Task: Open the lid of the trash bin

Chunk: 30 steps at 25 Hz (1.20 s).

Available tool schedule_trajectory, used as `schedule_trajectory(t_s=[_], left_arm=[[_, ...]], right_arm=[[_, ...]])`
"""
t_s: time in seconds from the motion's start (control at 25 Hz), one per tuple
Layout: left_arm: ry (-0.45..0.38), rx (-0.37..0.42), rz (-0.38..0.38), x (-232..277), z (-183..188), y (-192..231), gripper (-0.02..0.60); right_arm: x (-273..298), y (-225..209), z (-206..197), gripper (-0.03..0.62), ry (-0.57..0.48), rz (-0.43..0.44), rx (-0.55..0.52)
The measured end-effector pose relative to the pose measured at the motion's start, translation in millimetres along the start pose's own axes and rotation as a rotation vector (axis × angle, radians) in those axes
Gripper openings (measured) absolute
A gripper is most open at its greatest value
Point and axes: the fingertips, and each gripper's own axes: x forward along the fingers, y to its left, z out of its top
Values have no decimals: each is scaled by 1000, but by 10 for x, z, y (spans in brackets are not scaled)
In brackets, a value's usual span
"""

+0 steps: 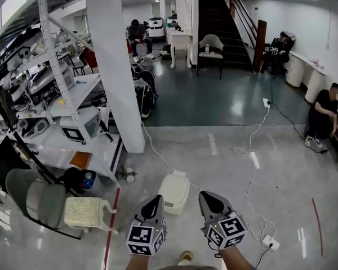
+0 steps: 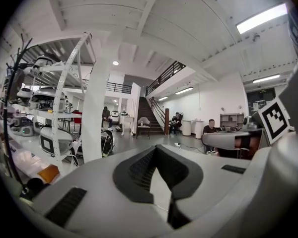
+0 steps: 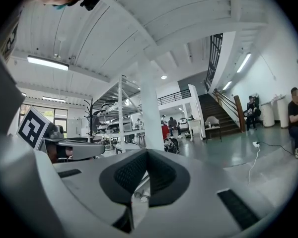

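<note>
A small white trash bin (image 1: 173, 193) stands on the grey floor with its lid down, low in the head view. My left gripper (image 1: 156, 199) is held just left of it and my right gripper (image 1: 206, 196) just right of it, both above the floor and apart from the bin. Each has its jaws shut with nothing between them. In the left gripper view the left gripper (image 2: 155, 148) points out across the room at the white pillar and the stairs. In the right gripper view the right gripper (image 3: 146, 151) points the same way. Neither gripper view shows the bin clearly.
A white pillar (image 1: 115, 66) rises behind the bin, with a loaded shelving rack (image 1: 56, 94) to its left. A grey chair (image 1: 36, 198) and a cream padded stool (image 1: 85, 211) sit at the left. A white cable runs to a power strip (image 1: 270, 243) at the right. People sit further off.
</note>
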Motion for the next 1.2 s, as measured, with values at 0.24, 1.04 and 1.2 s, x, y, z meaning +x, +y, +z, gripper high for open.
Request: schedule_trajectory(t_s=[0.24, 1.04, 1.2], left_arm=[[-4, 1, 38, 215, 60, 248, -3], [-71, 21, 12, 1097, 323, 935, -3], [-66, 14, 16, 1189, 304, 1003, -3]], right_arm=[[366, -78, 30, 32, 5, 27, -1], [1431, -316, 159, 32, -32, 4, -16], [1539, -330, 117, 32, -20, 14, -10]])
